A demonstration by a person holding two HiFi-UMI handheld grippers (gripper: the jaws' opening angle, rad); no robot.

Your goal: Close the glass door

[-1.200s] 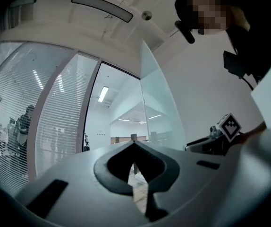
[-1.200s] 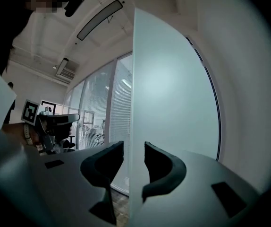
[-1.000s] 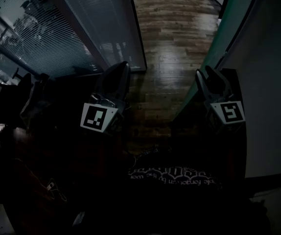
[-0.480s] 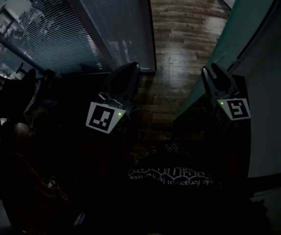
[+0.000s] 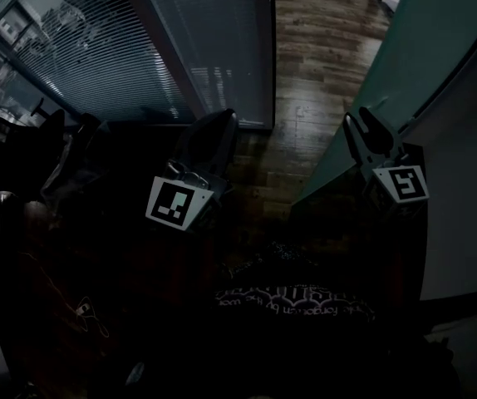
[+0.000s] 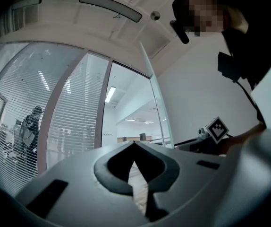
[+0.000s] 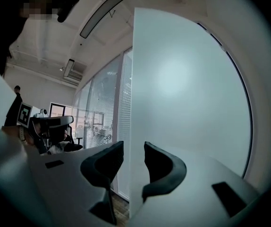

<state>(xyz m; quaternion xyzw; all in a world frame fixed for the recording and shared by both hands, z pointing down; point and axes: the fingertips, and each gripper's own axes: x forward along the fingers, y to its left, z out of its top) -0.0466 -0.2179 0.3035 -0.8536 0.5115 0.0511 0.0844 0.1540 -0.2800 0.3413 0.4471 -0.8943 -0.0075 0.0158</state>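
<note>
The glass door [image 5: 421, 48] is a frosted teal pane that stands ajar at the right of the head view, its free edge slanting down towards me. My right gripper [image 5: 357, 123] is at that edge. In the right gripper view the door [image 7: 187, 89] fills the right side, and the right gripper [image 7: 131, 148] is open with the door's edge running between its jaws. Whether a pad touches the glass is not clear. My left gripper [image 5: 220, 119] hangs over the floor left of the doorway. In its own view the left gripper [image 6: 134, 144] is shut on nothing.
A fixed glass wall with blinds [image 5: 189, 48] runs along the left of the doorway. Wooden floor [image 5: 313, 65] lies beyond. A dark office chair [image 5: 22, 165] stands at the left, and a white wall [image 5: 471, 181] is at the right. A person [image 6: 31, 126] stands behind the blinds.
The doorway and blinds wall have slid right and nearer in the head view. Both grippers have gone a little forward, the right one staying at the door's edge.
</note>
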